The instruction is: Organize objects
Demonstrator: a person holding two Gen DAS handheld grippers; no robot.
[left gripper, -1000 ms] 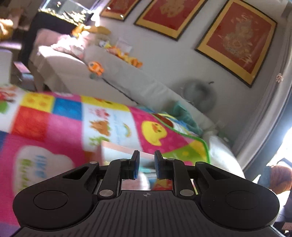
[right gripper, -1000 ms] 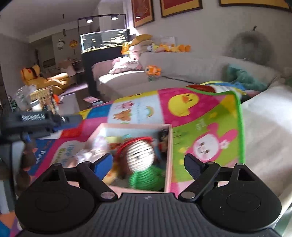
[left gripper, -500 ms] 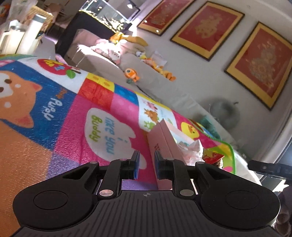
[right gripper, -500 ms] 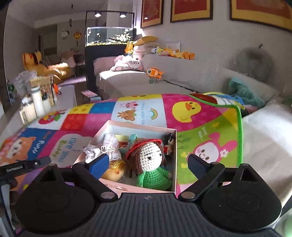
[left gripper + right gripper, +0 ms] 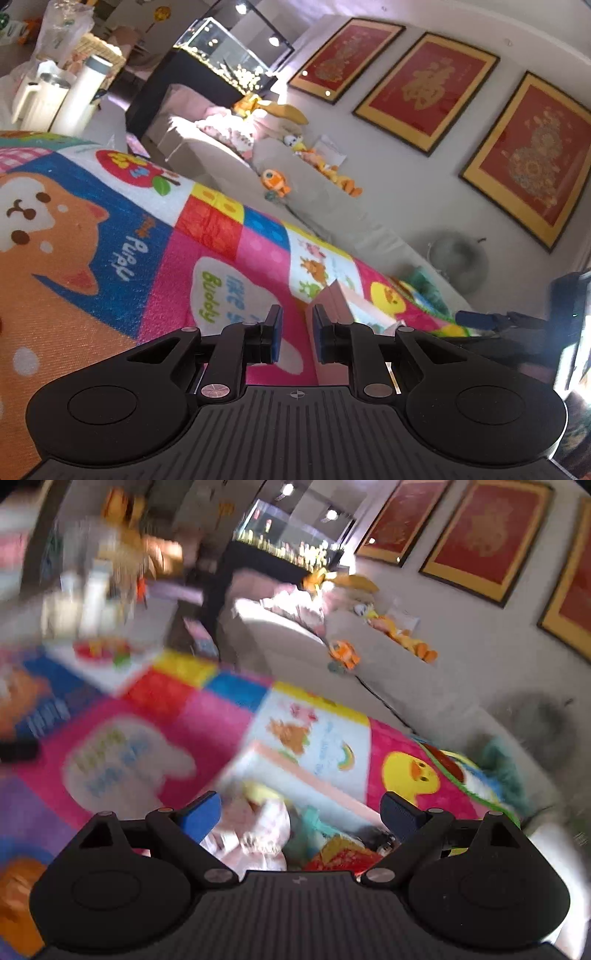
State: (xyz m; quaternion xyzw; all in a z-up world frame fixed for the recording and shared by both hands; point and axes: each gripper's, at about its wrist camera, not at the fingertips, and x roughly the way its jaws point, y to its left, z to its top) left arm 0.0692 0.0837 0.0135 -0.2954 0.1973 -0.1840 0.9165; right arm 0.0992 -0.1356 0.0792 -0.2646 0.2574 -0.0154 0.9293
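Sofa [image 5: 236, 173] with plush toys [image 5: 275, 182] backs the play mat [image 5: 122, 258].

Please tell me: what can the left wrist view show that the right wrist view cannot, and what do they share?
Only the left wrist view shows the left gripper, its fingers close together with nothing between them, the box from outside, and the other gripper's dark tip at the right edge. Only the right wrist view, which is blurred, shows the right gripper open over the box's contents, including a pale soft toy. Both show the colourful mat, the sofa, the orange toy and the red framed pictures.
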